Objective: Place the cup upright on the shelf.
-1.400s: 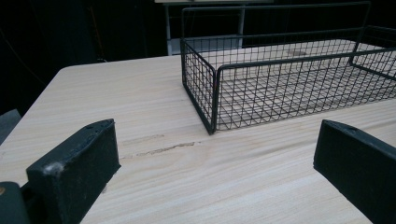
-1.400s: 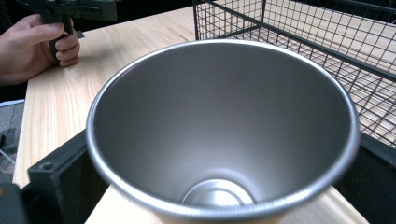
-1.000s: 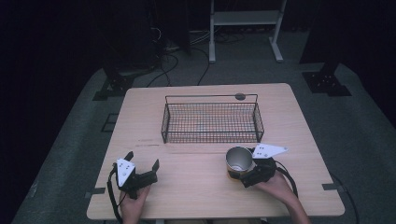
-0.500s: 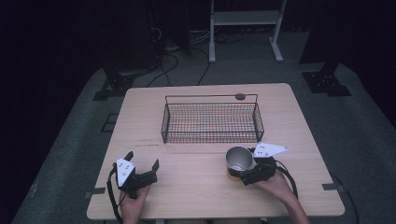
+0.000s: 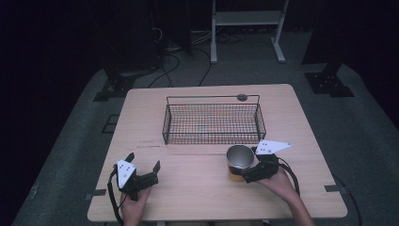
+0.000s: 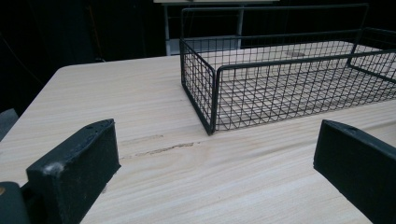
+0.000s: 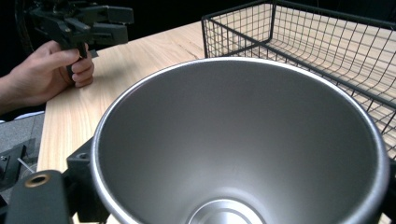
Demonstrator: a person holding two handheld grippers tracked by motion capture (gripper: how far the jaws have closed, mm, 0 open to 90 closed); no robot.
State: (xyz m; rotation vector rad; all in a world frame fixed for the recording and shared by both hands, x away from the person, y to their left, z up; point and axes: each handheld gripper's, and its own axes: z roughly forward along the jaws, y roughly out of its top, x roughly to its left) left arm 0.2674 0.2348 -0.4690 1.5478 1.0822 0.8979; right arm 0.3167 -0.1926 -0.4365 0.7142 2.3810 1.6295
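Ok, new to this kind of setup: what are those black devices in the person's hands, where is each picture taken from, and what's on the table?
They are hand-held two-jaw grippers, one per hand. The high view looks down on a wooden table. The other two pictures come from cameras riding on each gripper.

On the table stands an empty black wire basket. The right gripper is closed around a metal cup with a yellow outside; its own view looks straight into the cup. The left gripper rests open near the front left, holding nothing, its jaws apart and aimed toward the basket.
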